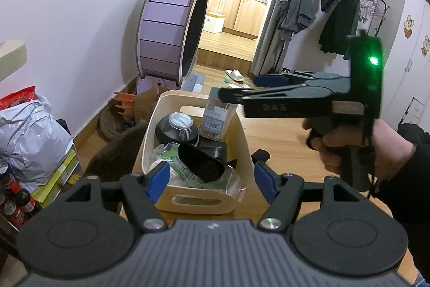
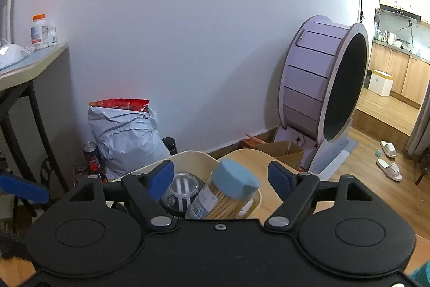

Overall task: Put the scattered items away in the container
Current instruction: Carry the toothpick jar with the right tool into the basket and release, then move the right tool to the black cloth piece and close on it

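A cream wooden bin (image 1: 243,144) with handle slots stands on a wooden table. It holds a round black jar with a clear lid (image 1: 177,127), a black pouch (image 1: 204,160), green-printed packets (image 1: 185,174) and a clear toothpick jar (image 1: 217,121). My left gripper (image 1: 212,179) is open and empty, its jaws straddling the bin's near end. My right gripper (image 1: 233,88) hovers over the bin's far right side, open. In the right wrist view the right gripper (image 2: 221,176) is open around the blue-capped toothpick jar (image 2: 228,192), which leans in the bin (image 2: 199,156), apart from both pads.
A purple cat wheel (image 1: 172,26) stands by the wall, with a cardboard box (image 1: 145,101) at its foot. A grey bag (image 1: 32,141) and cola bottles (image 1: 16,203) sit at the left. A clothes rack (image 1: 336,4) stands at the right. Slippers (image 2: 388,158) lie on the floor.
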The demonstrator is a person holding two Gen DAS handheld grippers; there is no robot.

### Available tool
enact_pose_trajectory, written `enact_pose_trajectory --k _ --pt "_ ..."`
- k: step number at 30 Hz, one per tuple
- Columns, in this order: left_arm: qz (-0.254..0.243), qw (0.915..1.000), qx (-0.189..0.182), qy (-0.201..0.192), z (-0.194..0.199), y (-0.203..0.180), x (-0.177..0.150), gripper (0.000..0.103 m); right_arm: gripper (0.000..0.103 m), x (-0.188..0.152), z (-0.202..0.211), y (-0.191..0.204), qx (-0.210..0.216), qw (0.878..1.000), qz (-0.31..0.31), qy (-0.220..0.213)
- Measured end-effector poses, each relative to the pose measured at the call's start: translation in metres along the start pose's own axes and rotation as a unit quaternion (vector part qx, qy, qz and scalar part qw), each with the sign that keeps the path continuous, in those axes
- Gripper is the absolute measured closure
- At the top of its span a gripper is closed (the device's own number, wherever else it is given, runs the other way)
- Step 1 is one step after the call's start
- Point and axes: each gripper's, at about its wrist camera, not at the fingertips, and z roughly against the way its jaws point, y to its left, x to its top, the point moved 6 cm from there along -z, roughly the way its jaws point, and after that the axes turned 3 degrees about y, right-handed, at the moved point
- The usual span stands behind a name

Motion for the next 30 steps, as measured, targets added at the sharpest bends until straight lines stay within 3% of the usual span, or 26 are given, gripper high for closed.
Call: enact_pose_trajectory --k 17,30 --pt "-0.018 0.9992 -0.036 0.006 -0.013 -0.039 -0.005 0.035 0.027 -0.077 0.054 -0.057 -0.057 0.995 -0.07 0.043" --pt "-0.031 0.9986 -0.039 0.016 -0.024 -0.052 -0.007 0.035 0.027 -0.11 0.007 -0.046 -0.022 0.994 -0.06 0.093"
